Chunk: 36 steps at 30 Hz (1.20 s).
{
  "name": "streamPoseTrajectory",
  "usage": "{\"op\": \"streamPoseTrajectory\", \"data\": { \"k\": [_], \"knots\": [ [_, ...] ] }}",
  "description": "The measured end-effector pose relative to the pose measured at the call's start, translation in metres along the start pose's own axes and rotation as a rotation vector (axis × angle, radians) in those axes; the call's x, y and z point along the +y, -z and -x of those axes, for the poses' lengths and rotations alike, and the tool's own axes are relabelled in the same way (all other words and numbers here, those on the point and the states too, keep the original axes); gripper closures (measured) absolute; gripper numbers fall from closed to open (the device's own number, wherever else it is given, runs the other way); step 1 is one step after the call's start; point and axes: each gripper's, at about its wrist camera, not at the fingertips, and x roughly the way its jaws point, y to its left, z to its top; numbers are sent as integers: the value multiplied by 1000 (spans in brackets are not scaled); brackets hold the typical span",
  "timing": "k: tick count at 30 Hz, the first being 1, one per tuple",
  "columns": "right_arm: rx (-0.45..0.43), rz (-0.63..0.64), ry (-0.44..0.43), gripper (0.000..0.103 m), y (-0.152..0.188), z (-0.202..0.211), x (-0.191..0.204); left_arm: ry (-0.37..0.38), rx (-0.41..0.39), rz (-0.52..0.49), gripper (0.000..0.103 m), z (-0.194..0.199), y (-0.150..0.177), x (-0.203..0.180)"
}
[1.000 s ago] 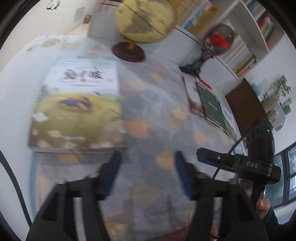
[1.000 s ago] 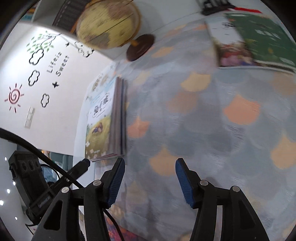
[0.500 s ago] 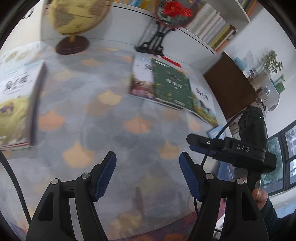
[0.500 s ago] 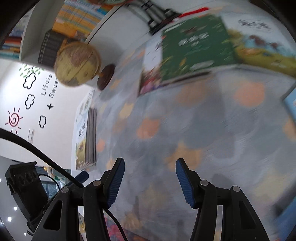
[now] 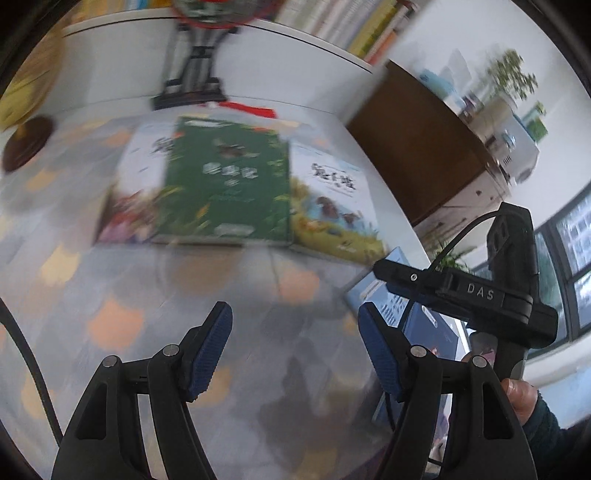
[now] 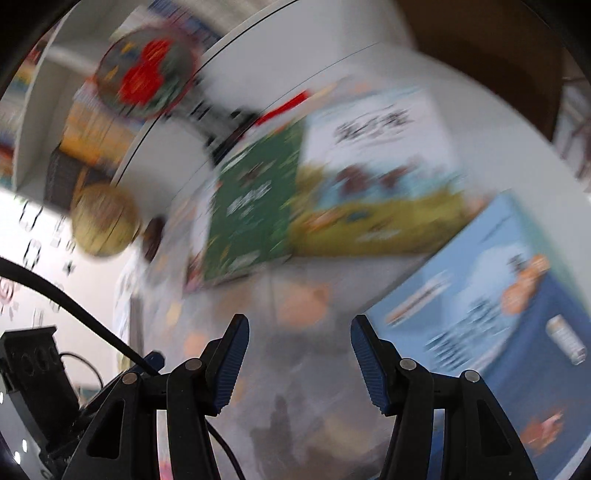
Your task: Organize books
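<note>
Left wrist view: a table [image 5: 122,258] under a grey cloth with orange patches fills most of the frame; behind it stand a white wall and a bookshelf [image 5: 354,29]. A brown cabinet [image 5: 417,162] sits to the right, windows at the far right. Three books lie in an overlapping row at the far side: a pale book [image 5: 136,184], a green book [image 5: 229,181] on top in the middle, and a meadow book [image 5: 332,206] to the right. A blue book [image 6: 491,295] lies nearer, by the table's right edge (much blurred). A globe [image 6: 103,225] and a red ornament [image 6: 147,77] on a black stand sit along the back.

The left gripper [image 5: 295,345] hangs above bare cloth, jaws apart, nothing between them. The right gripper [image 6: 299,356] likewise stands parted and empty, touching nothing; a hand [image 5: 521,397] grips its handle.

Bare cloth lies between both grippers and the book row. The table's rounded edge runs close beside the blue book.
</note>
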Motion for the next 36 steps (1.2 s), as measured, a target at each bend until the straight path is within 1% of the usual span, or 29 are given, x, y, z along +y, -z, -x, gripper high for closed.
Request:
{"op": "streamPoseTrajectory", "data": {
  "k": [2, 5, 7, 10, 13, 15, 17, 18, 20, 23, 25, 27, 29, 32, 35, 36],
  "knots": [
    [-39, -55, 37, 47, -15, 4, -18, 0, 17, -16, 34, -16, -13, -4],
    [-78, -124, 84, 47, -38, 6, -41, 27, 53, -6, 34, -46, -34, -6],
    [-86, -166, 121, 47, -53, 1, -58, 35, 70, -2, 34, -65, -46, -4],
    [-89, -200, 136, 47, -67, -5, -74, 21, 92, -27, 34, -91, -62, -4],
    [-100, -192, 154, 48, -73, -9, -79, 25, 103, -41, 36, -109, -71, -4],
    [-100, -159, 166, 48, -75, -13, -77, 34, 112, -38, 36, -120, -74, -3],
    [-95, -131, 198, 48, -76, -18, -76, 46, 121, -38, 36, -128, -75, -2],
    [-90, -122, 197, 48, -76, -21, -77, 49, 123, -41, 36, -131, -74, -3],
    [-80, -112, 191, 56, -75, -27, -76, 56, 109, -59, 36, -132, -74, -5],
    [-98, -88, 222, 58, -77, -30, -76, 73, 112, -67, 36, -134, -75, -7],
    [-97, -72, 234, 58, -80, -33, -75, 94, 112, -66, 36, -136, -76, -8],
    [-93, -72, 249, 58, -83, -36, -76, 98, 106, -70, 36, -138, -77, -9],
    [-67, -101, 237, 57, -86, -43, -83, 107, 105, -69, 36, -139, -77, -10],
    [-60, -77, 237, 57, -87, -43, -81, 122, 97, -62, 36, -142, -79, -9],
    [-53, -43, 235, 54, -87, -43, -78, 152, 97, -29, 36, -139, -79, -4],
    [-51, -38, 222, 54, -87, -42, -78, 175, 95, -3, 36, -134, -79, 0]
  ]
}}
